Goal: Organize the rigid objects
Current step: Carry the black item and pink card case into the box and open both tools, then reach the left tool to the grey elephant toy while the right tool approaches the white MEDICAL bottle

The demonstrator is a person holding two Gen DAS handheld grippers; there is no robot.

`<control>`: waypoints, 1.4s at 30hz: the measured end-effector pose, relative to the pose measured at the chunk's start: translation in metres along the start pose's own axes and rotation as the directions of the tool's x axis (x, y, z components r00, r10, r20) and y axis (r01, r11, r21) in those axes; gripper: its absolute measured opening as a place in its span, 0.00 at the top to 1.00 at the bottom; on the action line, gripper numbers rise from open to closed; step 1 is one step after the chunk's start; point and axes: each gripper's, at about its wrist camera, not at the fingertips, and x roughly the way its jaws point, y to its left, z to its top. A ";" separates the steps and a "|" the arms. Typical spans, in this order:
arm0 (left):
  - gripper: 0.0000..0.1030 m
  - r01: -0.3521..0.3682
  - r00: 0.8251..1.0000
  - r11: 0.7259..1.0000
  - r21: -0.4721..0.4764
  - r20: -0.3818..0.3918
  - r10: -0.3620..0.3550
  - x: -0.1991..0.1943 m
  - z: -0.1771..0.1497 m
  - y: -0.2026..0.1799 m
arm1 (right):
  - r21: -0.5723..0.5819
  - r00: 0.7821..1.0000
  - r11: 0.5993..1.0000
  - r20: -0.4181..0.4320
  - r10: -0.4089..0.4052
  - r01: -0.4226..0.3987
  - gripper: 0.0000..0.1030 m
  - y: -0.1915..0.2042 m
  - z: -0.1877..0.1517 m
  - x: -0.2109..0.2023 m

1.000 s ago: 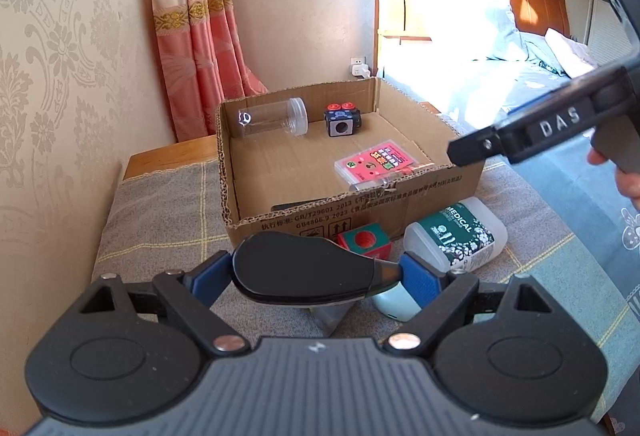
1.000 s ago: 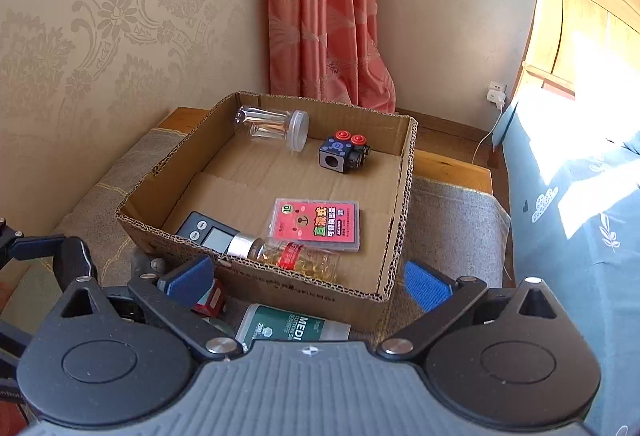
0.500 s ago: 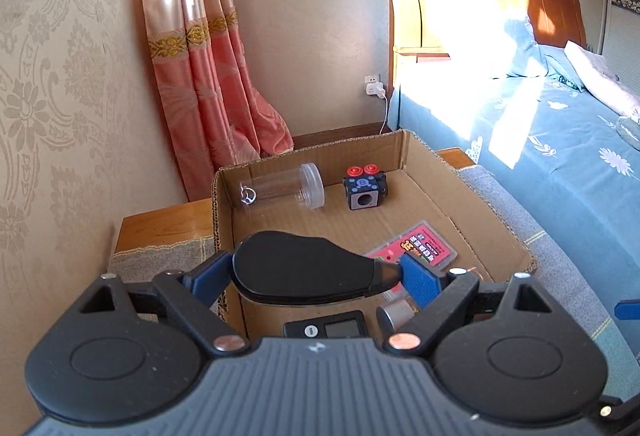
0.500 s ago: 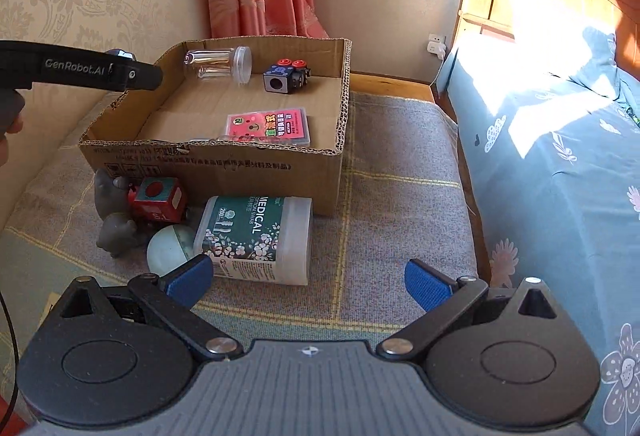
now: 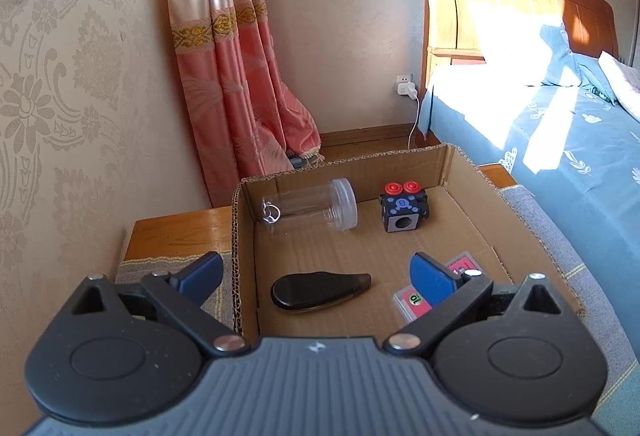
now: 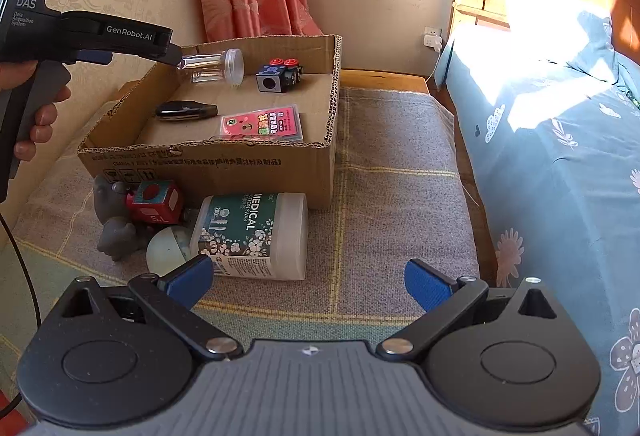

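Note:
An open cardboard box [image 5: 468, 163] [image 6: 208, 167] holds a black oval case [image 5: 318, 290] [image 6: 185, 110], a clear jar [image 5: 310, 205] [image 6: 216, 65], a black cube with red buttons [image 5: 404, 209] [image 6: 278, 73] and a pink card pack [image 5: 412, 302] [image 6: 262, 121]. My left gripper [image 5: 316, 276] is open and empty above the box's near left part, over the black case; it also shows in the right wrist view [image 6: 176, 55]. My right gripper [image 6: 308, 282] is open and empty, above the cloth in front of the box. A medical swab tub [image 6: 252, 236] lies before it.
In front of the box on the checked cloth [image 6: 392, 163] lie a red cube [image 6: 154, 201], a grey figure [image 6: 114, 232] and a pale green ball [image 6: 166, 250]. A bed [image 6: 560, 115] runs along the right. A wall and pink curtain [image 5: 236, 75] stand behind.
My left gripper carried the black case over the box, opened and let it go; the case now lies on the box floor. My right gripper pulled back from the box.

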 end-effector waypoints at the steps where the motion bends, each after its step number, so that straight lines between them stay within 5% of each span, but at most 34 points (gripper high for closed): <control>1: 0.03 0.007 1.000 1.000 -0.002 0.002 -0.007 -0.005 -0.004 0.000 | -0.004 1.000 1.000 -0.002 0.003 -0.003 0.00 0.002 0.000 0.001; 20: 0.01 -0.054 0.998 0.985 -0.163 -0.048 0.047 -0.065 -0.117 0.016 | 0.035 0.998 0.998 0.043 0.047 -0.048 0.00 0.016 -0.008 0.017; 26: 0.01 -0.116 0.992 0.990 -0.081 -0.068 0.111 -0.067 -0.128 0.008 | -0.028 0.999 0.999 0.038 0.021 -0.020 0.00 0.038 0.011 0.037; 33: 0.01 -0.090 0.994 0.994 -0.067 -0.071 0.085 -0.067 -0.132 0.006 | -0.073 0.998 0.996 -0.022 -0.059 0.058 0.00 0.056 0.022 0.077; 42: 0.01 -0.051 0.996 0.998 -0.046 -0.079 0.047 -0.056 -0.133 0.001 | -0.081 0.985 0.988 -0.096 -0.140 0.132 0.00 0.032 0.011 0.079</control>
